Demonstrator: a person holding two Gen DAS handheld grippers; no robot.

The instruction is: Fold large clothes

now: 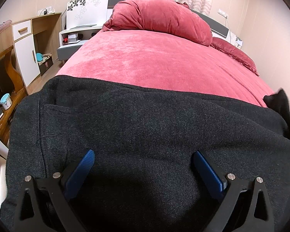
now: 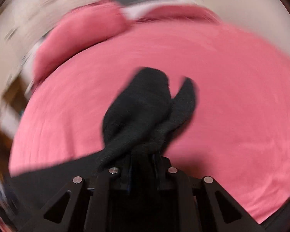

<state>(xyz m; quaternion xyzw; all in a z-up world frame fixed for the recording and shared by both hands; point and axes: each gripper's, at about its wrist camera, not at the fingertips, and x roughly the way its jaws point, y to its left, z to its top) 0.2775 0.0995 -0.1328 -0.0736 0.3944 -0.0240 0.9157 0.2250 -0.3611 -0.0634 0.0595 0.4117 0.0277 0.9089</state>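
Observation:
A large dark charcoal garment (image 1: pixel 145 135) lies spread over the near end of a pink bed (image 1: pixel 154 61). My left gripper (image 1: pixel 144 155) hovers just above it, jaws wide open, blue pads (image 1: pixel 208 172) showing, holding nothing. In the blurred right wrist view my right gripper (image 2: pixel 143 154) is shut on a bunched part of the same dark garment (image 2: pixel 145 106), which sticks up beyond the fingers over the pink bed (image 2: pixel 232 96). That lifted cloth also shows at the right edge of the left wrist view (image 1: pixel 278 100).
A rolled red duvet (image 1: pixel 160 17) and a red pillow (image 1: pixel 234 52) lie at the bed's head. A white nightstand (image 1: pixel 77 36), a wood and white cabinet (image 1: pixel 29 48) and a wooden shelf with a blue pot (image 1: pixel 5 101) stand left of the bed.

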